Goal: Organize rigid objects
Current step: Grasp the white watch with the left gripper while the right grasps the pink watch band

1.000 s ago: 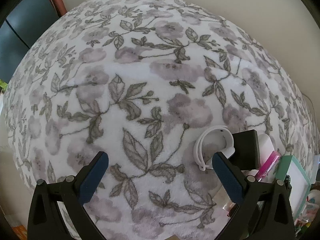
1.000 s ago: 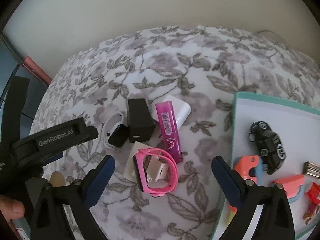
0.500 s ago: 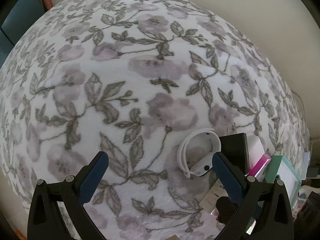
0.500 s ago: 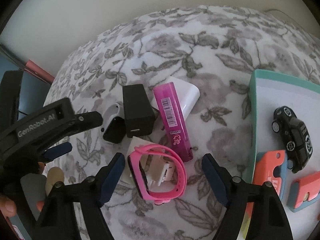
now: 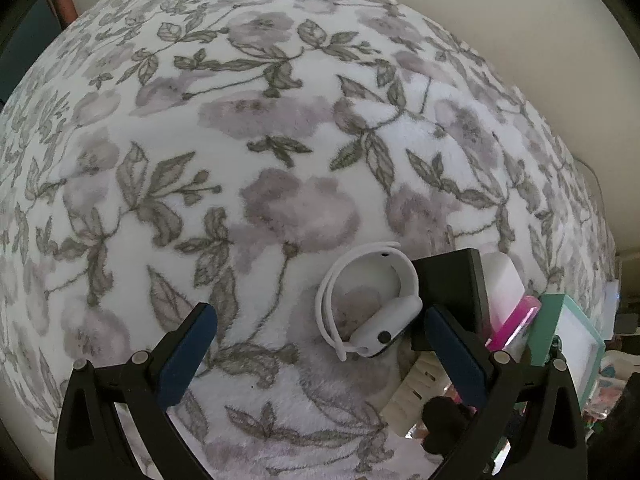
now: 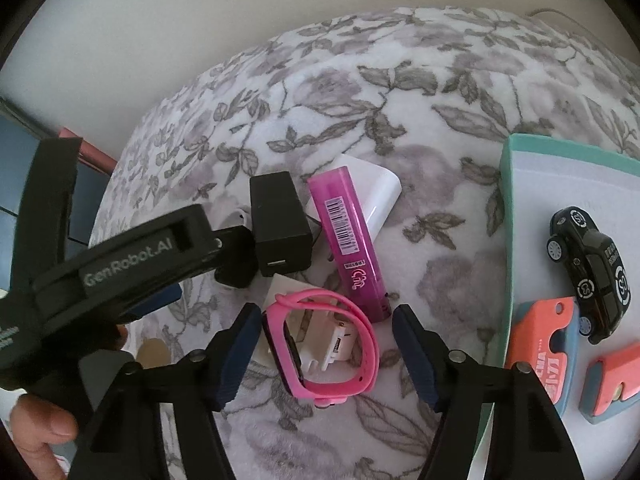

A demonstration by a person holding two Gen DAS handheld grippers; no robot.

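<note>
A pink watch (image 6: 324, 344) lies on the flowered blanket over a white adapter (image 6: 334, 346). My right gripper (image 6: 324, 320) straddles it. Its jaws are closing, and both pads stand a little off the band. A white watch (image 5: 372, 304) lies beside a black charger block (image 5: 452, 284). My left gripper (image 5: 320, 320) hangs open just above it, with the watch close to the right finger. In the right wrist view the left tool's black body (image 6: 120, 264) covers most of the white watch.
A pink case (image 6: 348, 240) lies across a white power bank (image 6: 376, 196) beside the black charger block (image 6: 280, 232). At right is a teal-rimmed tray (image 6: 560, 152) holding a black toy car (image 6: 588, 272) and orange and blue pieces. A hand (image 6: 44, 428) shows at lower left.
The right jaws have narrowed around the pink watch. The left gripper has come down and closer to the white watch, which now sits larger between its fingers.
</note>
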